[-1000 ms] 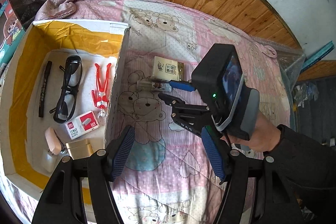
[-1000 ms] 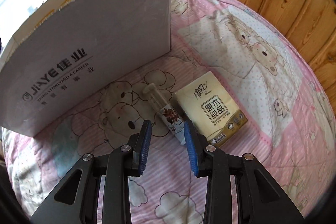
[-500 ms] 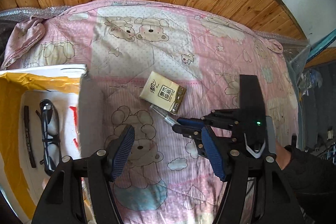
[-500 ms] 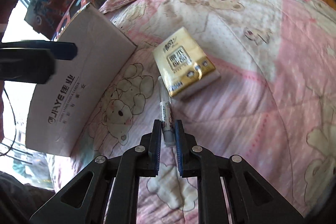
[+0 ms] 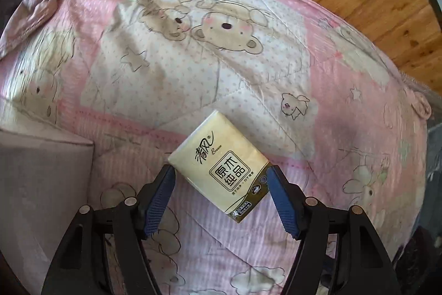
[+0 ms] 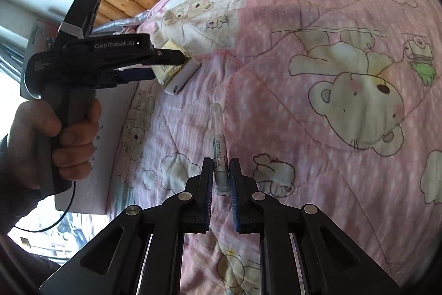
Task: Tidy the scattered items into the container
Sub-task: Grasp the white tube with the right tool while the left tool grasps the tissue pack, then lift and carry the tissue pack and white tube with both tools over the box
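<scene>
Now both tools have something to do at once. The right tool [image 6: 221,181] has clamped its blue ribbed pads onto the grey cap end of a slim clear plastic tube with a printed label [image 6: 218,145] and lifted it: half a second back the tube still lay close beside the tissue pack, and here it juts forward from the closed pads, seemingly clear of the bedding. Meanwhile the left tool [image 5: 221,184] has swung away from the box interior and come down over the pale yellow soft-wrapped pack of tissues with dark printed characters [image 5: 221,165]. Its fingers stand wide, one at each side of the pack, not yet pressing it; in the right wrist view the tips bracket the pack while a hand [image 6: 47,140] grips the handle.

So one scattered item is secured and the other is about to be, which would leave only the carry to the white cardboard box [image 5: 41,184], whose plain wall stands just left of the pack on the bed.

The pack is squashy film over paper, lying flat, so it should give under the pads. The tube is rigid, smooth and round, held only near one end, and might pivot. The pink quilted bear-print bedspread [image 5: 276,73] is soft and puckered.
</scene>
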Action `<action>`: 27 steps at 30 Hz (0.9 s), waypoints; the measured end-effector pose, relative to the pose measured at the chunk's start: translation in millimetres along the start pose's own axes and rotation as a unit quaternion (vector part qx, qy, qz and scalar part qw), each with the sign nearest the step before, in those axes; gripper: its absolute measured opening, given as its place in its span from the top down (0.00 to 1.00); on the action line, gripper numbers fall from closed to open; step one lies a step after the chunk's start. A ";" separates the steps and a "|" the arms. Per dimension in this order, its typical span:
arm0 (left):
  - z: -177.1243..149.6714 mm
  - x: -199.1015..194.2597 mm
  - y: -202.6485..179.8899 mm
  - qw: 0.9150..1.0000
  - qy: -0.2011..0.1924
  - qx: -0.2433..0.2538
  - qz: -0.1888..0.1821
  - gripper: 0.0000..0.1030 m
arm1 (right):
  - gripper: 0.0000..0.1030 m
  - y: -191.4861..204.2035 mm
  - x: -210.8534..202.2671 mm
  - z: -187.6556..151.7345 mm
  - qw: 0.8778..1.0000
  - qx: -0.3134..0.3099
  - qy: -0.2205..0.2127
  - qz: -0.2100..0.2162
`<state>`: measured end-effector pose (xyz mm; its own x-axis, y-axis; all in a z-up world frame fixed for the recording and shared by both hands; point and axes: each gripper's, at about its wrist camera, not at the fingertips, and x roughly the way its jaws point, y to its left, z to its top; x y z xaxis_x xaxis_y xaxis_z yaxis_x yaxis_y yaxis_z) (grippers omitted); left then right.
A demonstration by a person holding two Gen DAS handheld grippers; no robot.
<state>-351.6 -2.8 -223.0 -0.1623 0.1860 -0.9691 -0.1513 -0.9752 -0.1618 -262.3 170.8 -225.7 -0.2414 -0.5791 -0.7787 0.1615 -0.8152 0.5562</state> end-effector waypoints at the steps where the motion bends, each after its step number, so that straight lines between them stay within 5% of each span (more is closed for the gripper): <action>1: -0.9 0.4 -1.9 1.000 -0.007 0.017 0.005 0.28 | 0.88 -1.2 0.5 -1.0 1.000 0.002 0.001 0.000; 4: -2.7 -0.5 -2.8 1.000 -0.009 0.029 0.002 0.26 | 0.88 -4.9 3.7 -4.6 1.000 0.006 0.004 -0.004; 9: 5.0 3.9 18.1 0.995 0.009 -0.098 -0.020 0.24 | 0.88 -4.2 7.4 -6.0 1.000 0.008 0.002 -0.007; 12: 12.0 15.9 14.5 0.992 0.029 -0.121 -0.027 0.24 | 0.88 -5.0 10.7 -5.6 1.000 0.009 0.004 -0.009; 16: 15.8 22.7 -1.2 0.997 0.012 -0.081 0.012 0.24 | 0.88 -1.9 11.8 -3.5 1.000 0.005 0.009 -0.016; 20: 10.6 20.3 -6.6 0.998 -0.009 -0.038 0.049 0.43 | 0.87 4.9 15.4 2.9 0.999 -0.002 0.006 -0.038; 27: 1.1 7.3 11.7 0.999 -0.011 -0.035 0.005 0.50 | 0.89 12.5 16.3 9.2 0.998 0.010 0.000 -0.056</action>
<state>-355.6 -12.7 -231.8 -0.1844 0.1776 -0.9667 -0.0806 -0.9830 -0.1652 -273.0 151.2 -228.8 -0.2563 -0.4837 -0.8369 0.1133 -0.8749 0.4710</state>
